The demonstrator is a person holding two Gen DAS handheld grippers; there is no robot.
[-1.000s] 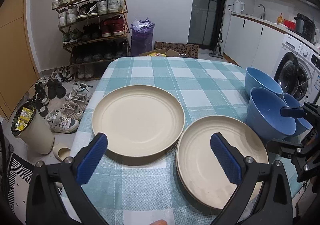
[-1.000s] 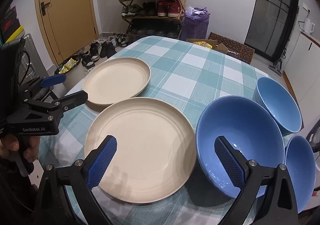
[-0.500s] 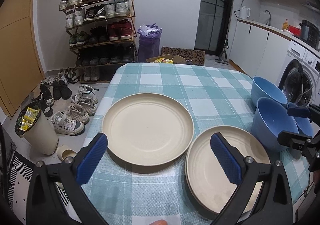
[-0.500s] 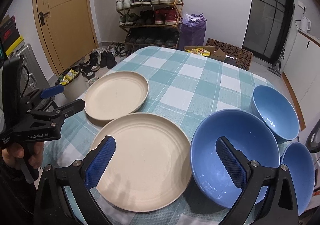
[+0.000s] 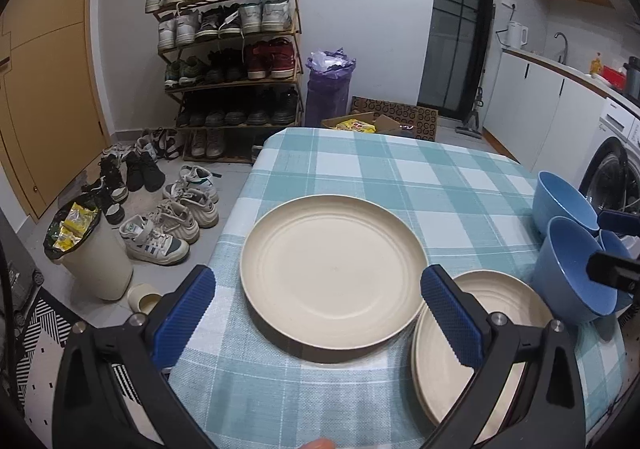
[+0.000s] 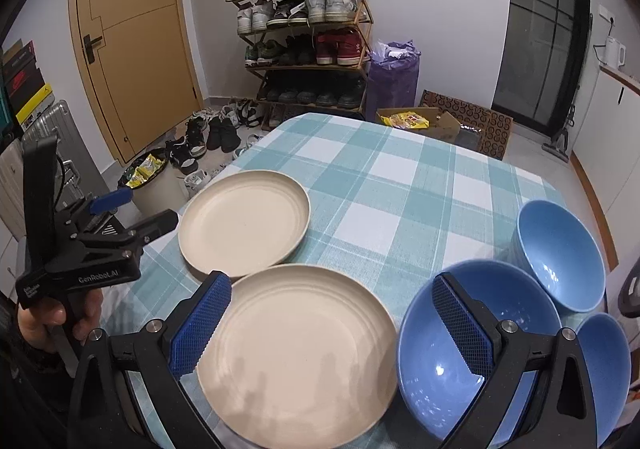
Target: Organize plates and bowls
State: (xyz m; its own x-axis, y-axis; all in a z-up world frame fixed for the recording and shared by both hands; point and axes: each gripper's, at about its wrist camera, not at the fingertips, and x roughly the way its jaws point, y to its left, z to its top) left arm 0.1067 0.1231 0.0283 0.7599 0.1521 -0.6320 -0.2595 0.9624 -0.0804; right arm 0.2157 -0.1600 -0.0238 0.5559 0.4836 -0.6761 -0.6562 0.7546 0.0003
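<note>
Two round cream plastic plates lie flat, face up, on the bench with the teal-and-white checked cloth [image 6: 384, 185]: the far plate [image 6: 244, 223] near the left edge, the near plate [image 6: 298, 353] just beside it, rims nearly touching. Three glossy blue bowls stand upright at the right: a large bowl [image 6: 452, 345], a far bowl [image 6: 568, 253] and a near-right bowl [image 6: 608, 361], clustered together. The left gripper [image 5: 318, 315] and right gripper [image 6: 332, 325] both hover with fingers spread wide, empty. Beyond stand a wooden shoe rack [image 6: 308, 33] and a purple bag [image 6: 394, 77].

Matt cream plates [image 6: 244, 223]; glossy blue bowls [image 6: 476, 333]
</note>
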